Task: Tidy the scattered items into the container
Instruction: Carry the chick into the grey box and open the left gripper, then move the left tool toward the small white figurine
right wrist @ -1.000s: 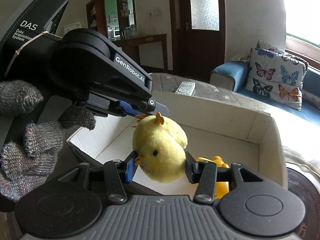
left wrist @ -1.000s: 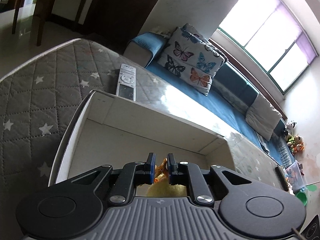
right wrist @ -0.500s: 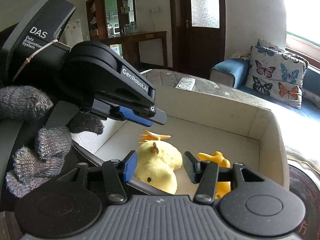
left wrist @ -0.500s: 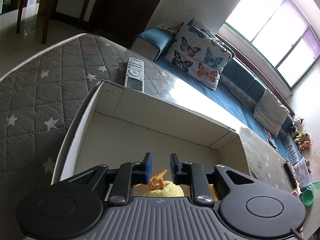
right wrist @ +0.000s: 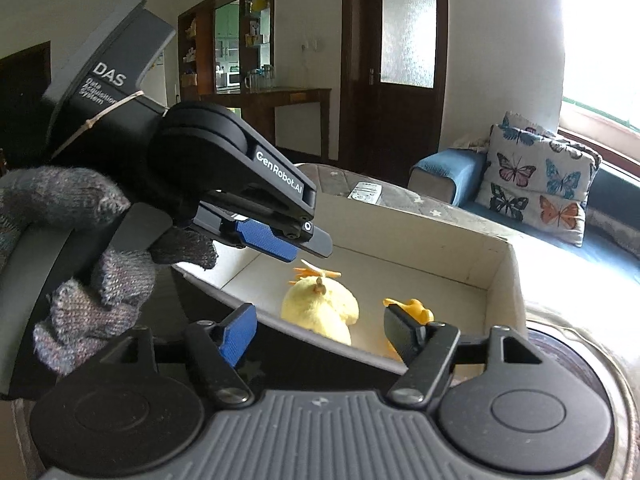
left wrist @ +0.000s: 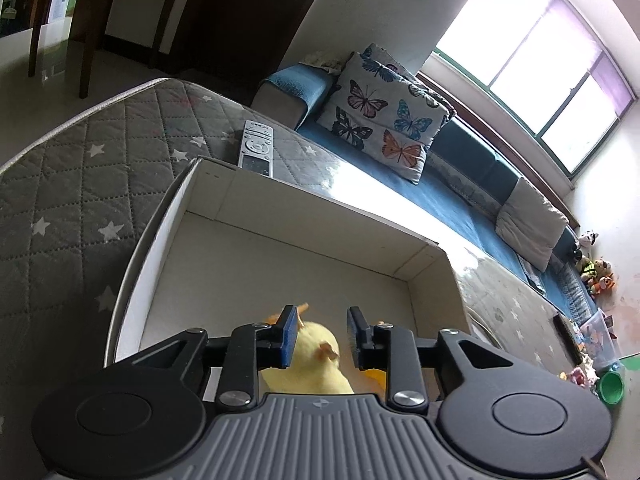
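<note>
Yellow plush chick (right wrist: 320, 310) lies low in the frame's centre inside the white box (right wrist: 506, 280), both my hand-held grippers (right wrist: 318, 330) (left wrist: 318, 336) released above it; descending could snag its fluff

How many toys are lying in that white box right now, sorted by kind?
Fluffy yellow chick: 1
Smaller orange-yellow toy, partly hidden behind the right claw's finger: 1
Total in the white box: 2
</note>
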`<state>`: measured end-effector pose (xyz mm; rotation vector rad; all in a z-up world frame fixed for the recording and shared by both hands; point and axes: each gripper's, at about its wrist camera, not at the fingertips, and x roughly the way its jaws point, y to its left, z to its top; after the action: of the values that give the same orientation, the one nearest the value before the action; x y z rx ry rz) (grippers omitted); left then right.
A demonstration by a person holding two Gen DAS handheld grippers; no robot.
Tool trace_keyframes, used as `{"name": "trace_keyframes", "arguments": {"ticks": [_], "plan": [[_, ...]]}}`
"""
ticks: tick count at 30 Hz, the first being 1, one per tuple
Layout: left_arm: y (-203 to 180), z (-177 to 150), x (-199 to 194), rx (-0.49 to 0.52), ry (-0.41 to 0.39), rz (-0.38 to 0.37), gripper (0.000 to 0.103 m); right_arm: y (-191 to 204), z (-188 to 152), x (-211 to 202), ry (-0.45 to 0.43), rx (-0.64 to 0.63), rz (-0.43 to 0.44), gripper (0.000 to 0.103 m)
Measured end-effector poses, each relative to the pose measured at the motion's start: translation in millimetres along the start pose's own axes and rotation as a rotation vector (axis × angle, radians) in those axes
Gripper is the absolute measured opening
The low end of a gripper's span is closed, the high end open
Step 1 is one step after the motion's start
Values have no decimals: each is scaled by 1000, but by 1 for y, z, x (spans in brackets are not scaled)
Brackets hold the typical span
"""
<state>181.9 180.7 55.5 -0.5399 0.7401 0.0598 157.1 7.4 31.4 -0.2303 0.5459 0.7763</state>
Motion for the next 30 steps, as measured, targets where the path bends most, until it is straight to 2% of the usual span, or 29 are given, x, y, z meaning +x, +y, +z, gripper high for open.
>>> {"name": "trace_keyframes", "arguments": {"ticks": [6, 18, 30], "plan": [[-9, -17, -14, 19, 1, -12, 30, 6, -17, -24, -9, 17, -10, 75], [-33, -60, -29, 65, 26, -40, 30, 1, -63, -66, 20, 58, -84, 75], [-66, -102, -22, 114, 111, -80, 30, -15, -97, -93, 42, 148, -135, 75]]}}
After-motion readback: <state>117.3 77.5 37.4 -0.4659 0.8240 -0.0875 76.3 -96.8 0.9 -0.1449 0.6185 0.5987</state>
